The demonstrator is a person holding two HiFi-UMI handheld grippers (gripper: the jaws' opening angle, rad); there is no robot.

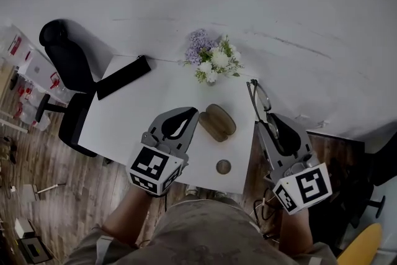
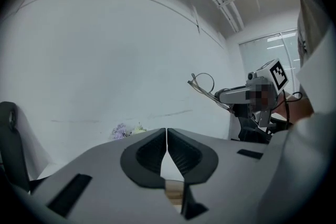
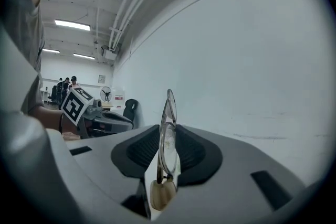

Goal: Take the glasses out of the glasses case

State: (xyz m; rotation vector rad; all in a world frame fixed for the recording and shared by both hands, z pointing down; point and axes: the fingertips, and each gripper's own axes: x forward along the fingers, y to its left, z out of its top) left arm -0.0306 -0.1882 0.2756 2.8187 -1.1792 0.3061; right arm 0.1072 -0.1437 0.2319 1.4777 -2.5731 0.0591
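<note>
Right gripper view shows the right gripper jaws clamped on the glasses, held clear to the right of the glasses case on the table, while the left gripper jaws are closed and empty, so extraction appears complete.

The head camera looks steeply down on the grey left gripper and right gripper. Each gripper's camera sits close behind its jaws, facing the plain white wall, the other gripper alongside.

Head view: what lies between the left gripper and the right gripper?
The glasses case, on the table, shows between them in the head view.
</note>
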